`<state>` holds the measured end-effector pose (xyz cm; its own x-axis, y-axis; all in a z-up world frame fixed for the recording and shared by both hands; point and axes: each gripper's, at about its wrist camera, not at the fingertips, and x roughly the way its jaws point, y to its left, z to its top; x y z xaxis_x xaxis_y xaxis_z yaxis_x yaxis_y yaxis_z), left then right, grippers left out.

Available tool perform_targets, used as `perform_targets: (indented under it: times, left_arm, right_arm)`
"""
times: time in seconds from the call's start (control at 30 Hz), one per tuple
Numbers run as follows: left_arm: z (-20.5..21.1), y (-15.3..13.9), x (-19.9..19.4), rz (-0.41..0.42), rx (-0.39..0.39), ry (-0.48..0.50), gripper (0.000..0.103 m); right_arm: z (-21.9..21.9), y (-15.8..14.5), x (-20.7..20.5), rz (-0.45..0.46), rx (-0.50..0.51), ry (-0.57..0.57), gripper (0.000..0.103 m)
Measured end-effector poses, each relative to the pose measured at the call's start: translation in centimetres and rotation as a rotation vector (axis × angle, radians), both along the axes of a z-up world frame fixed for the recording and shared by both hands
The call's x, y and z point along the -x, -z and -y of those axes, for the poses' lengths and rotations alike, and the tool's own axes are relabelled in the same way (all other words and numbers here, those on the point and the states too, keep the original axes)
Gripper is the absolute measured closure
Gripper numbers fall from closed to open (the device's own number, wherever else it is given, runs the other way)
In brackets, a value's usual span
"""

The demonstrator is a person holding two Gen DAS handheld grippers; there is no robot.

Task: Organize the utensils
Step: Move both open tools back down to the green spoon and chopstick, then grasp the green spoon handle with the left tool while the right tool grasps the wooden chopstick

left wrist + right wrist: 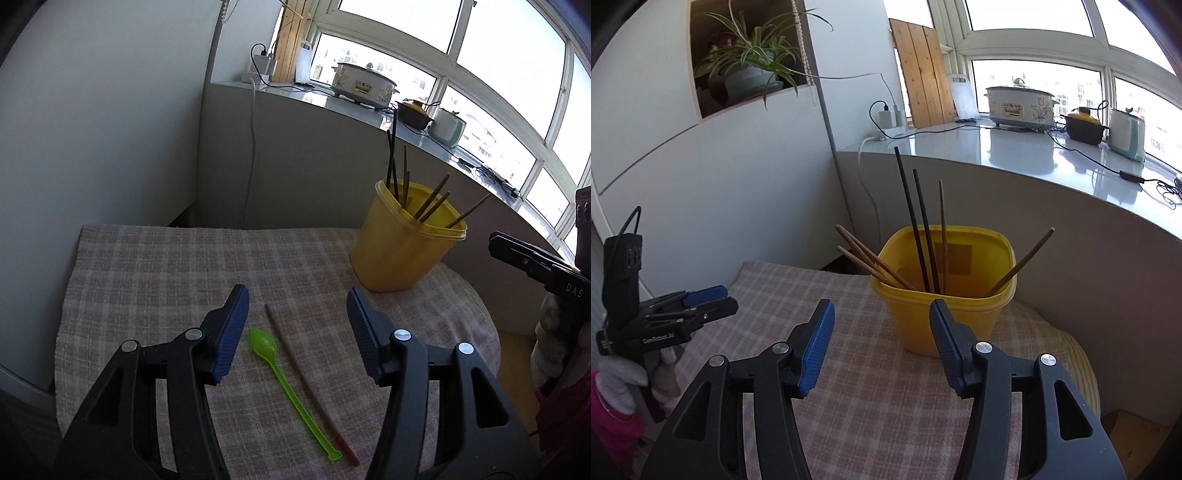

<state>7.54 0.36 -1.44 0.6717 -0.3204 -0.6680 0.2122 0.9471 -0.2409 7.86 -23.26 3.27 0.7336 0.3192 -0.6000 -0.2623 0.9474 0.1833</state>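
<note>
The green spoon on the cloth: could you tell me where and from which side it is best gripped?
Probably mid-handle, from above: the green spoon lies flat, its thin handle clear of the chopstick beside it, between the open left gripper fingers.

Cloth, plastic, wood
Woven checked cloth (147, 280); glossy yellow plastic tub (399, 251); translucent green plastic spoon (284, 384); matt wooden chopsticks (923, 236).

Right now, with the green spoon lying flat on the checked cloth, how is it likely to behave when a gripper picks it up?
The green spoon looks like thin translucent plastic, so probably very light and a little bendy along its long narrow handle. It lies flat on the cloth, so the pads may slip off. The brown chopstick lies close beside it and could get nudged.
</note>
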Motion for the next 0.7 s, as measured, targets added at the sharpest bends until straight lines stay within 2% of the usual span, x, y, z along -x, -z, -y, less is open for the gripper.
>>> perform_targets:
  times: [0.2,0.37,0.43,0.57,0.7]
  left_arm:
    - [-1.2,4.5,0.4,-0.127,-0.006,-0.013,0.047]
    - [-0.2,8.0,0.5,-0.227,-0.020,0.015,0.047]
    - [0.4,8.8,0.4,-0.248,-0.032,0.025,0.049]
    - [1.8,10.0,-0.4,-0.264,-0.076,0.033,0.062]
    - [3.0,11.1,-1.3,-0.288,-0.103,0.037,0.064]
  right_arm:
    - [-2.3,2.3,0.2,-0.064,0.018,-0.049,0.051]
    - [-3.6,4.4,0.1,-0.121,0.032,-0.072,0.051]
    - [-3.9,5.2,0.1,-0.138,0.040,-0.080,0.051]
    - [-4.2,6.3,0.2,-0.163,0.047,-0.089,0.051]
    - [-3.9,6.8,0.1,-0.184,0.038,-0.091,0.051]
